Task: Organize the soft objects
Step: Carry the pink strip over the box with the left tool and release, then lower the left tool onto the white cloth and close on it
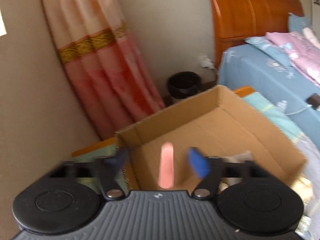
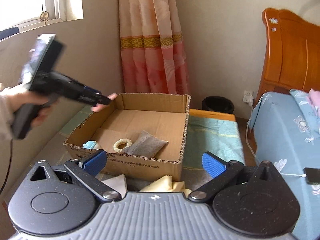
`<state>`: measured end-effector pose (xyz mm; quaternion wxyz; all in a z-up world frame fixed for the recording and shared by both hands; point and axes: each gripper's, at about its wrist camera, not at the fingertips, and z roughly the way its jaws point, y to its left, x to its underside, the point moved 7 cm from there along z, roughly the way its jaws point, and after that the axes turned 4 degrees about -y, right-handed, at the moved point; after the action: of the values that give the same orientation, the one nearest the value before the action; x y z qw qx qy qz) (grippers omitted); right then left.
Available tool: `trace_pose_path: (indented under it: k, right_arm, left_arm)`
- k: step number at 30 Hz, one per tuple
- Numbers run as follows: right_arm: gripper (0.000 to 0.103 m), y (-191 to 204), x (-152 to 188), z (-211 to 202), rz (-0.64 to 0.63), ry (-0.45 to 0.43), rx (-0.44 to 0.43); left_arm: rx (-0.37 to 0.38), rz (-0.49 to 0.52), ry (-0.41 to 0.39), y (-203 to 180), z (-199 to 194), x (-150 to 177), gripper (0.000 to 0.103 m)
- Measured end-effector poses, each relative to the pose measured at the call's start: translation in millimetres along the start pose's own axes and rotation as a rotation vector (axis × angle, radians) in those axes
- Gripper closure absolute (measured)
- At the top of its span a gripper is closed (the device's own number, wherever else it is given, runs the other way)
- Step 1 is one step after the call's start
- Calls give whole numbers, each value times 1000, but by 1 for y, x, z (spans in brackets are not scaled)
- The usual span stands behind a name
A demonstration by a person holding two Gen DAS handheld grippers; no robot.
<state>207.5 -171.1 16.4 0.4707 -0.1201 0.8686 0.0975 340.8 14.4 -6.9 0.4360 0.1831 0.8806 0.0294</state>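
Observation:
An open cardboard box [image 2: 140,160] stands on a green mat. Inside lie a grey pouch [image 2: 143,145], a cream ring [image 2: 123,145] and a pale blue soft toy [image 2: 91,145]. My left gripper [image 1: 160,160] is open above the box's near left corner [image 1: 128,138]; a pink soft piece [image 1: 166,165] hangs between its fingers, touching neither, blurred. From the right wrist view the left gripper [image 2: 104,102] is at the box's far left rim with the pink piece [image 2: 112,97] at its tip. My right gripper [image 2: 154,163] is open and empty before the box, above yellow [image 2: 160,185] and white [image 2: 117,182] cloths.
A bed with blue sheet [image 2: 284,132] and wooden headboard [image 2: 290,54] stands on the right, a phone [image 2: 313,175] on it. A black bin [image 2: 218,104] sits by the wall behind the box. A pink curtain [image 2: 154,46] hangs in the corner. The green mat [image 2: 212,138] extends right of the box.

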Motion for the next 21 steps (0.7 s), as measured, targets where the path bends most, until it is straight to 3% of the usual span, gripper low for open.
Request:
trace_pose_path:
  k: [2,9,16,21]
  right_arm:
    - [0,0,1,-6,-20,-5,14]
    - [0,2,13,-4,-47,-15,46]
    - [0,6,43,5,-65,16,94]
    - [0,6,70,3,-26,35,117]
  left_arm:
    - [-23,18,-32,0,-6,4,13]
    - [16,-4,-57,-2,-50,23,4]
    - [36,-26,-73,-23,-99,55,2]
    - [75,-83,-80,-44,-114,75,1]
